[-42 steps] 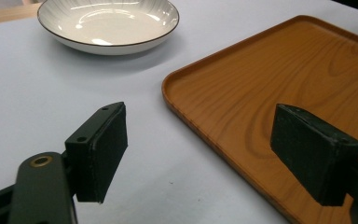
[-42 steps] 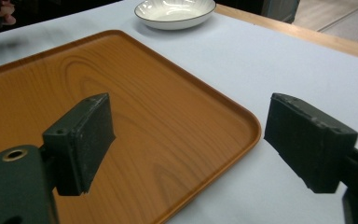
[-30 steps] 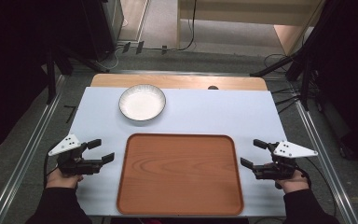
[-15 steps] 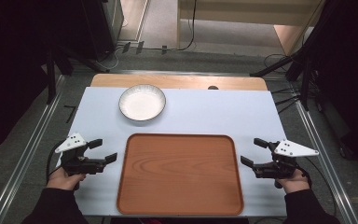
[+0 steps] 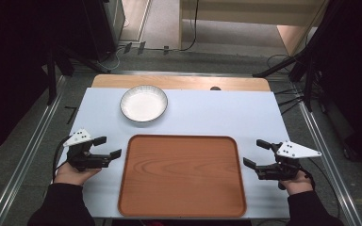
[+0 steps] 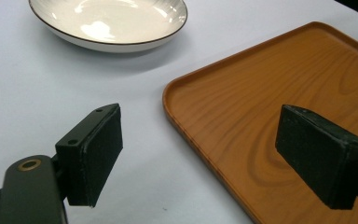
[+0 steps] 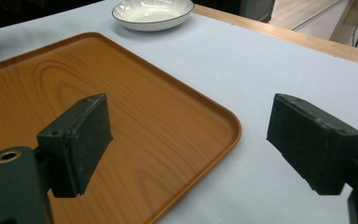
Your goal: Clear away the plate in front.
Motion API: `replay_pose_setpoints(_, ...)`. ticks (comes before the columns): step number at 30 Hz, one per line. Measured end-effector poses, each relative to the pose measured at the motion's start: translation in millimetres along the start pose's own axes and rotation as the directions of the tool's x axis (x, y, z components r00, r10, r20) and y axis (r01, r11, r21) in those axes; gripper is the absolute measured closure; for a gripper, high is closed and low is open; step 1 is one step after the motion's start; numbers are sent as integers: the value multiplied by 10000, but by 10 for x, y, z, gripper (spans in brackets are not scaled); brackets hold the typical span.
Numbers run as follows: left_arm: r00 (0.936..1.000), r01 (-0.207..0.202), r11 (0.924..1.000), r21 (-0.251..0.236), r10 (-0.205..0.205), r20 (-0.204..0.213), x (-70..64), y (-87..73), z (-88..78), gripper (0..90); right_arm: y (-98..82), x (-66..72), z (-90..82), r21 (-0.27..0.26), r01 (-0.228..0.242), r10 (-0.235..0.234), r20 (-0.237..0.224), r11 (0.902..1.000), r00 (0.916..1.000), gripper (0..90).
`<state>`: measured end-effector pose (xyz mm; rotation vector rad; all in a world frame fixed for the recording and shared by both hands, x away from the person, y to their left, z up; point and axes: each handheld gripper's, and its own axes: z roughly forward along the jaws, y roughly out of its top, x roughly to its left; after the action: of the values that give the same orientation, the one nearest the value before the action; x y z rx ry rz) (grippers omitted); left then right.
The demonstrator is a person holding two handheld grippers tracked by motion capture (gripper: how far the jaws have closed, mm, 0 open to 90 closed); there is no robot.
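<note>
Table, pale blue-white top, with a strip of bare wood along its far edge.

Tray: brown wood grain, rounded corners, raised rim. Lies flat on the near half of the table, centred between the two hands. Nothing on it.

Bowl: white, shallow, dark thin rim. Sits on the table beyond the tray's far left corner, apart from the tray. Looks empty; glare on its inside in the left gripper view.

Left gripper: held in the person's left hand just to the left of the tray, near its far left corner. Jaws spread wide, nothing between them. Grey three-cornered plate on top. In the left gripper view the gripper points across the tray's left edge: one pad over bare table, the other over the tray. The bowl lies farther off, at the top left of that view. Whether the jaws touch the table cannot be told.

Right gripper: held in the person's right hand just to the right of the tray, at about mid-length of its right edge. Jaws also wide apart and empty. In the right gripper view the gripper straddles the tray's corner: one pad over the tray, the other over bare table. The bowl shows far off at the top of that view.

Both forearms in dark sleeves come in from the near edge.
</note>
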<state>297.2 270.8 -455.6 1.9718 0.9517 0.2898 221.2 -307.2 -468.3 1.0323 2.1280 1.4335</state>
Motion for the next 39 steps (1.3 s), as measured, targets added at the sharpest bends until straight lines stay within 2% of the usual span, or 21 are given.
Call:
replay_pose_setpoints(8, 9997, 157, 9999, 29, -157, -179, 76, 59, 106, 178, 0, 4, 1, 56, 18, -18, 35, 10000, 10000, 146)
replay_pose_setpoints(10, 9995, 262, 9996, -113, -264, -185, 112, 83, 136, 180, 0, 4, 3, 91, 14, -15, 53, 10000, 10000, 145)
replay_pose_setpoints(13, 9988, 367, 9993, 56, -365, -331, 143, 116, 158, 191, 0, 9, 7, 139, 68, -68, 20, 9999, 10000, 145)
replay_pose_setpoints(15, 9969, 509, 9984, 241, -493, -607, 161, 156, 172, 256, 0, 15, 8, 121, 63, -63, 34, 9999, 10000, 145)
replay_pose_setpoints(18, 9943, 942, 9953, 243, -928, -534, 202, 189, 196, 260, -1, 15, 5, 94, 63, -64, 67, 9999, 10000, 145)
replay_pose_setpoints(23, 9932, 1035, 9937, 419, -1010, -572, 270, 242, 244, 286, -1, 21, 4, 90, 50, -50, 34, 9999, 10000, 145)
replay_pose_setpoints(28, 9917, 1154, 9930, 269, -1136, -610, 320, 278, 315, 285, -6, 17, 7, 137, -8, 8, 54, 9999, 10000, 145)
replay_pose_setpoints(31, 9911, 1134, 9916, 617, -1086, -765, 357, 313, 391, 276, 0, 21, 2, 83, -5, 4, 119, 10000, 9999, 145)
replay_pose_setpoints(37, 9913, 1037, 9930, 561, -986, -874, 399, 399, 454, 248, 1, 19, -12, -17, -43, 43, 216, 10000, 9998, 145)
replay_pose_setpoints(38, 9883, 1179, 9917, 508, -1122, -1029, 415, 421, 462, 228, 1, 18, -11, -24, -51, 51, 210, 10000, 9998, 145)
replay_pose_setpoints(39, 9875, 1275, 9908, 447, -1226, -987, 418, 429, 463, 232, 2, 19, -11, -27, -50, 50, 210, 10000, 9998, 145)
